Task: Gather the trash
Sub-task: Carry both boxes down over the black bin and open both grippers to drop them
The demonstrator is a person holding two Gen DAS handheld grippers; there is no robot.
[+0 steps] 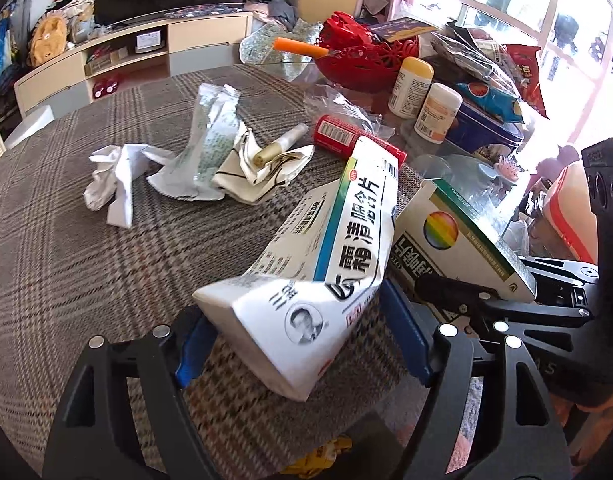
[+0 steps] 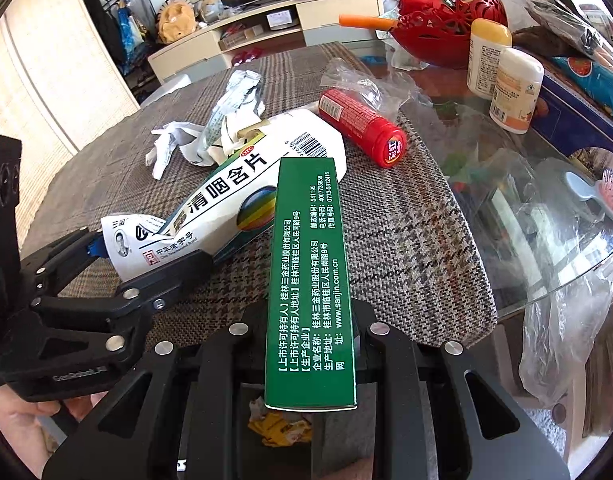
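Trash in two cartons, both lifted just above the near edge of the plaid-cloth worktop. Crumpled white cardboard medicine carton pinched at its crushed near end by the left tool, blue pads pressing into both sides; far end flared open, barcode flap up. Just to its right, intact green-edged cardboard medicine carton clamped between the fingers of the right tool, long axis pointing away, far end lying over the white carton's side.

Below the tools, yellow crumpled wrapper on what looks like the floor or a bin; cannot tell which.

Farther out on the cloth: red cylindrical tube on its side, clear crinkled plastic wrapper touching it, torn silver foil sachet, crumpled white paper at far left.

Likely risks: crushed white carton sliding out of a soft, yielding grip; overlapping cartons snagging if the tools part carelessly; red tube rolling if nudged.
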